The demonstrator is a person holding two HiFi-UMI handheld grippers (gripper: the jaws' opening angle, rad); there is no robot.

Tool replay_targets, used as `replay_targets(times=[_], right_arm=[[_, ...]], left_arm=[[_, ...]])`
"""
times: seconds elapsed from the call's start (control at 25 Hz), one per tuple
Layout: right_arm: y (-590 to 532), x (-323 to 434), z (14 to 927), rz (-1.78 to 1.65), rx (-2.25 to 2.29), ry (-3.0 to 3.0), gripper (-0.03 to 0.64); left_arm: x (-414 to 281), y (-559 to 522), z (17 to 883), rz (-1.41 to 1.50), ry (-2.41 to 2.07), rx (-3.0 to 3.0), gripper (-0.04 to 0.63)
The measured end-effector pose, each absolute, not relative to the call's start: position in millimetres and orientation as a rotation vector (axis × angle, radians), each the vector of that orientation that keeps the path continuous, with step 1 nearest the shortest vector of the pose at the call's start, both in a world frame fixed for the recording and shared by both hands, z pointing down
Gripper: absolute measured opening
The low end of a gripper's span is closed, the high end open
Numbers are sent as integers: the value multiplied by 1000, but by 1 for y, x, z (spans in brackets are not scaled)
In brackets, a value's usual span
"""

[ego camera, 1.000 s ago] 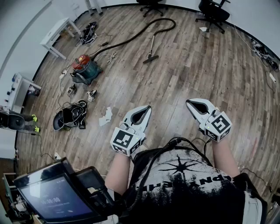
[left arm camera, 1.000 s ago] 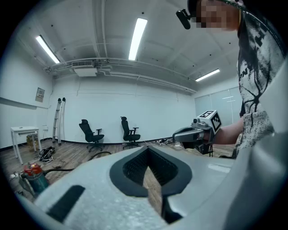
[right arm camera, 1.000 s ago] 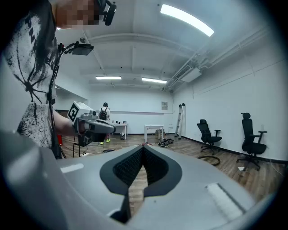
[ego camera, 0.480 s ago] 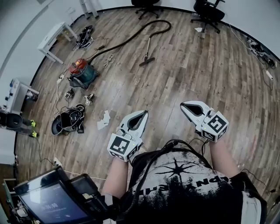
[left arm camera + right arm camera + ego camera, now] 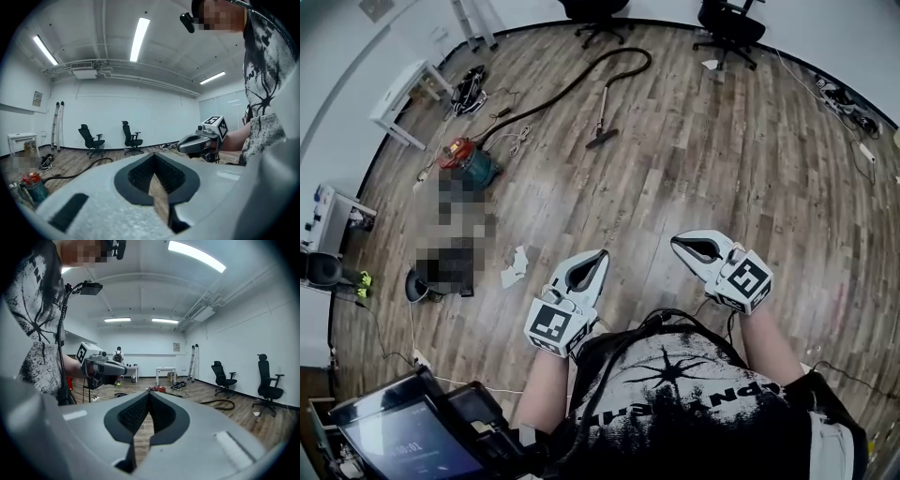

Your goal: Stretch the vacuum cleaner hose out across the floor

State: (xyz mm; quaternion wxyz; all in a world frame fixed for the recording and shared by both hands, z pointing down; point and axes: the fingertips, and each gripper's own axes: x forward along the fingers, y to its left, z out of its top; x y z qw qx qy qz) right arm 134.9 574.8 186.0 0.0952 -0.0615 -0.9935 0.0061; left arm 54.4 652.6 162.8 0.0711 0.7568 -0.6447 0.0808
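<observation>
Grey-brown wood planking forms the floor in the head view. The landmark is the red-and-teal vacuum cleaner, standing towards the left side of the room. A white table stands left of and beyond it.

From the vacuum cleaner the black hose runs away to the right. It curls into a hook-shaped bend and doubles back along a rigid wand to the floor nozzle, which lies right of the vacuum cleaner. The hose is thus laid out in part but folded at its far end, not drawn into one line.

The left gripper is held well to the right of the vacuum cleaner and close to the person. Its jaws are pressed together with nothing between them. Only floor shows through the gap behind the tips.

The right gripper is held farther right at the same nearness, likewise closed and empty.

Two black office chairs stand at the far wall, right of the vacuum cleaner.

Judged progress: no part of the hose is gripped and both grippers are well apart from it. The approach, the grasp near the bend or nozzle, and the pull outward all remain.
</observation>
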Motion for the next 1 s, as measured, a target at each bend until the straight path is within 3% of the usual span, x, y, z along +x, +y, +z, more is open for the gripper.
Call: replay_targets(times=[0.64, 1.0], right_arm=[[587, 133, 189, -270, -357, -2963, 8], [582, 119, 193, -237, -402, -2957, 8]], left_arm=[[58, 650, 159, 196, -1954, 2215, 0], [47, 652, 168, 179, -1987, 2186, 0]])
